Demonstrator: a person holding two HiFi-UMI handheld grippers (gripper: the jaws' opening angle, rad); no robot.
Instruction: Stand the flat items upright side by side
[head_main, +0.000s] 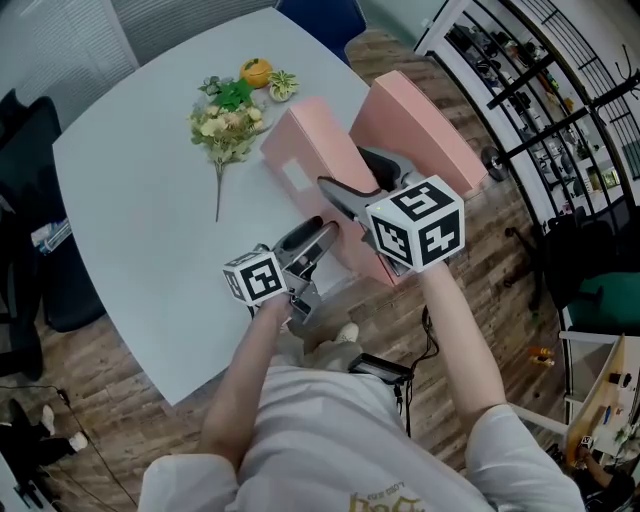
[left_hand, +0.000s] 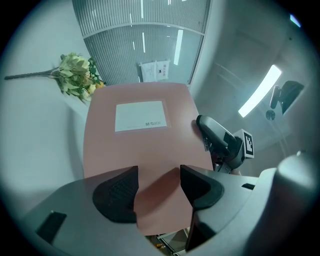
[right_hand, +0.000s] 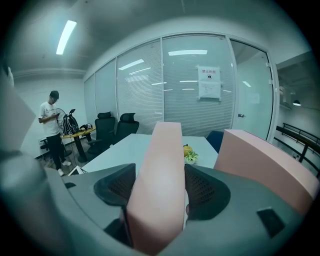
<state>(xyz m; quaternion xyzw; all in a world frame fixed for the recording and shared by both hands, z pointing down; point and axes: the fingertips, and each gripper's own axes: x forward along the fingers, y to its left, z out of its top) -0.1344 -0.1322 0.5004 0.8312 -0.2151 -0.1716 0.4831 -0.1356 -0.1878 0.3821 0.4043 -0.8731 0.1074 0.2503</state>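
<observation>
Now, surface (head_main: 130, 200): white and rounded, with artificial flowers (head_main: 228, 125) and an orange (head_main: 256, 72) on the far side.
Labelled pink box (head_main: 305, 150): stands on edge, right of the surface's middle; its white label faces left.
Right gripper (head_main: 342, 167): clamped across the labelled pink box's thin edge, pads pressing both faces.
Left gripper (head_main: 322, 237): jaws wide apart and holding nothing, pointing at the labelled face at the box's near end.
Second pink box (head_main: 425, 130): just right of the first, tilted, at the surface's right edge.
</observation>
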